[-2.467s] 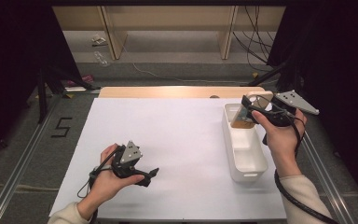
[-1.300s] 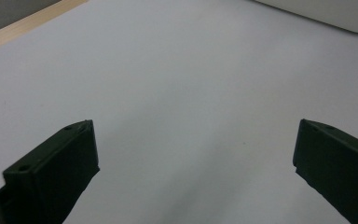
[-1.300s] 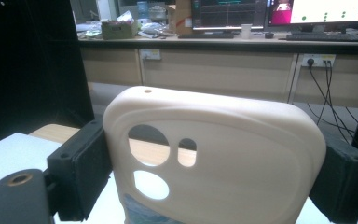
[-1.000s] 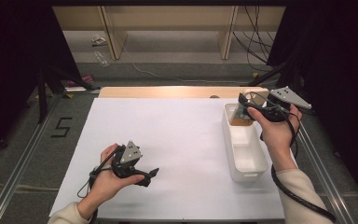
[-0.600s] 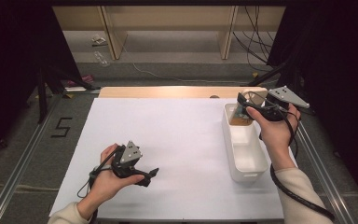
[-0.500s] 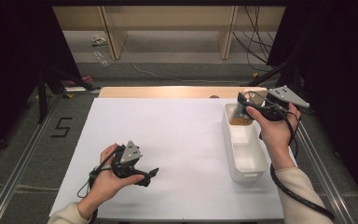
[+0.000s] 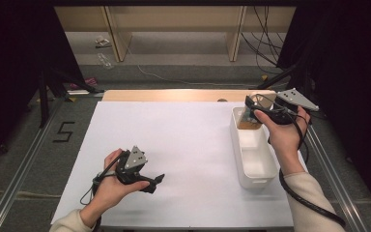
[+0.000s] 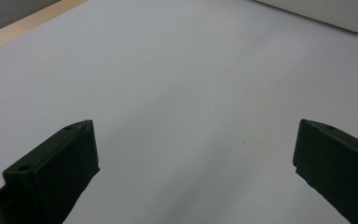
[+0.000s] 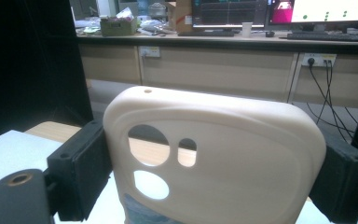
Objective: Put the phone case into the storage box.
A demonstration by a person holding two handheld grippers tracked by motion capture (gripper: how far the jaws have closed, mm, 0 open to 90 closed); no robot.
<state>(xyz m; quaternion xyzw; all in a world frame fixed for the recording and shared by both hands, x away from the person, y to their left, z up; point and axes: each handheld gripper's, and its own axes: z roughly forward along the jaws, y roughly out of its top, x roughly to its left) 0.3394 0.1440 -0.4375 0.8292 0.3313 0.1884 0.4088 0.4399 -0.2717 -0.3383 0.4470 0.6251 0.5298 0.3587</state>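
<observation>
The left gripper (image 8: 193,172) looks down along its two black jaws, which rise from the bottom corners and stand wide apart with nothing between them. Beneath them lies the white tabletop (image 8: 182,84), bare and smooth. At the top right edge is the rounded side of a white bin (image 8: 326,11), well apart from the jaws. At the top left runs a strip of pale wood (image 8: 25,30), perhaps the tabletop's edge.
</observation>
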